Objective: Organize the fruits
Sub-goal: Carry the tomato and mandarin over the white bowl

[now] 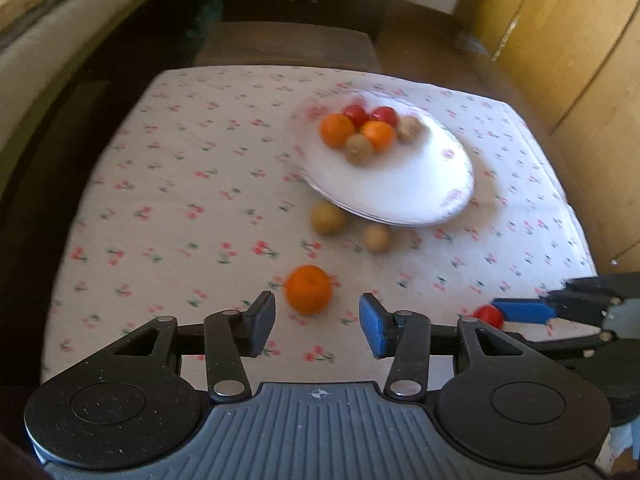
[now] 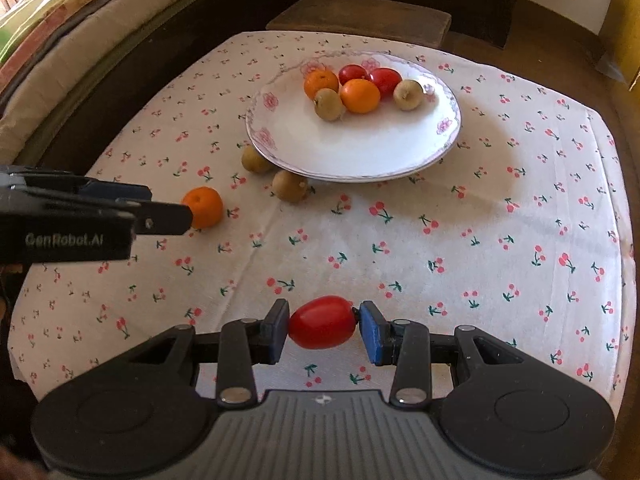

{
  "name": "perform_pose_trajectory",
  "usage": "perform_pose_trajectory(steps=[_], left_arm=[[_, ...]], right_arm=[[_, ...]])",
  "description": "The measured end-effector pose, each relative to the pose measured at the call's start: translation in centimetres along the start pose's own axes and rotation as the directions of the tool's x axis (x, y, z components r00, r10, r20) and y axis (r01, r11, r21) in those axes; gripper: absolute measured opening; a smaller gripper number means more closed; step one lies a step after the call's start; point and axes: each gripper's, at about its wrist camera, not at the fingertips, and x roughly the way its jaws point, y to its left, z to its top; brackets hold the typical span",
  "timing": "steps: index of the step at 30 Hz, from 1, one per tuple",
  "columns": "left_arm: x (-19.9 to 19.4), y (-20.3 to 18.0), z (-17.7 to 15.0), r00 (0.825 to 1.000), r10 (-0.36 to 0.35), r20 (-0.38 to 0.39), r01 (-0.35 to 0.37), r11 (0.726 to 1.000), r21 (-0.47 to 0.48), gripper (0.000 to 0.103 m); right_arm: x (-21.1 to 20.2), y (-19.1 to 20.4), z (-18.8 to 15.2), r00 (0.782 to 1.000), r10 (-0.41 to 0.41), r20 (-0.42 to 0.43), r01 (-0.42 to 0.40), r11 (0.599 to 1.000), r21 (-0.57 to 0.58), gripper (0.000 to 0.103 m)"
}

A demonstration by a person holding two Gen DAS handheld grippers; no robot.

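In the left wrist view a loose orange (image 1: pixel 308 289) lies on the cherry-print cloth just beyond my left gripper (image 1: pixel 318 318). That gripper is open, and its pads stand clear of the orange on both sides. My right gripper (image 2: pixel 324 322) is shut on a red tomato (image 2: pixel 322 322), held just above the cloth near the front edge. A white flowered plate (image 2: pixel 280 148) further back carries two oranges, two tomatoes and two brown fruits. Two more brown fruits (image 2: pixel 255 159) (image 2: pixel 289 186) lie on the cloth against the plate's near rim.
The cloth-covered table (image 2: pixel 440 240) ends close to my grippers. A dark wooden stool (image 2: pixel 360 16) stands behind it, a sofa (image 2: pixel 80 40) runs along the left, and a wooden cupboard (image 1: pixel 580 40) is on the right. The left gripper's side (image 2: pixel 80 220) shows in the right wrist view.
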Motion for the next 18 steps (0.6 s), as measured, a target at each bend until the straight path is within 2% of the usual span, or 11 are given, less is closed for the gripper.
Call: perform_pose_trajectory(steps=[2, 6, 10, 15, 18], left_arm=[[0.2, -0.1, 0.2, 1.0, 0.023, -0.006, -0.023, 1.0, -0.004, 0.057], [1.8, -0.4, 1.1, 0.999, 0.014, -0.032, -0.015, 0.999, -0.049, 0.059], [3.4, -1.0, 2.0, 0.997, 0.042, -0.058, -0.043, 0.999, -0.001, 0.059], [4.7, -1.0, 1.9, 0.993, 0.057, -0.107, -0.054, 0.998, 0.032, 0.051], [4.9, -0.5, 1.8, 0.99, 0.083, -0.11, -0.081, 0.996, 0.027, 0.042]], right_arm=[[-0.1, 0.2, 0.1, 1.0, 0.005, 0.004, -0.005, 1.0, -0.003, 0.039], [0.0, 0.3, 0.5, 1.0, 0.013, 0.005, -0.013, 1.0, -0.001, 0.039], [0.5, -0.5, 1.1, 1.0, 0.001, -0.003, -0.001, 1.0, 0.018, 0.039], [1.3, -1.4, 1.4, 0.999, -0.02, -0.031, 0.021, 1.0, 0.024, 0.039], [1.7, -1.6, 1.7, 0.999, -0.021, -0.039, 0.022, 0.999, 0.029, 0.039]])
